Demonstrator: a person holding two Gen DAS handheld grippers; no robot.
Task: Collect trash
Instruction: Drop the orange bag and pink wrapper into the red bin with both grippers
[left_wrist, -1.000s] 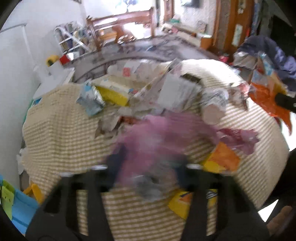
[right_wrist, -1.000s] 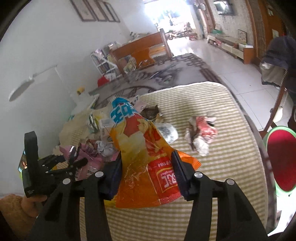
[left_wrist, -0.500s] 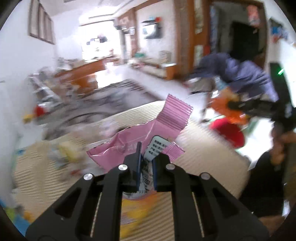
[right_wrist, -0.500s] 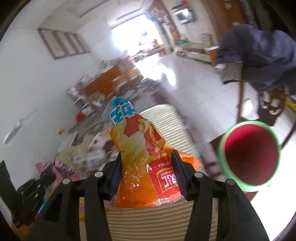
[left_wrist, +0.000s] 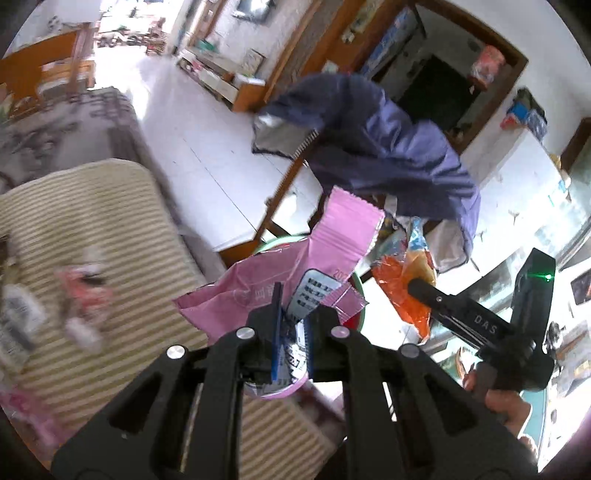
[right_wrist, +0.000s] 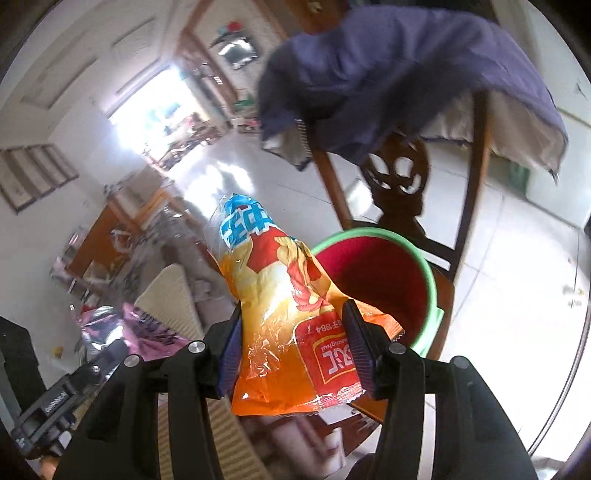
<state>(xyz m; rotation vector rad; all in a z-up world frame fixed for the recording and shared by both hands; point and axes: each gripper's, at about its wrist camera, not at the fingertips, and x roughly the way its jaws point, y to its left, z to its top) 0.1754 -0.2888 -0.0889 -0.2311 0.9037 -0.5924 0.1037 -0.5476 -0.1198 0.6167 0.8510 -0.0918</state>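
Right tongs clamped on chip bag, bin at 1 o'clock, nearer than left tongs clamping pink wrapper.

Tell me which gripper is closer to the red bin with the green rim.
Right. The right gripper holds its orange bag beside the bin; the left gripper trails behind it.
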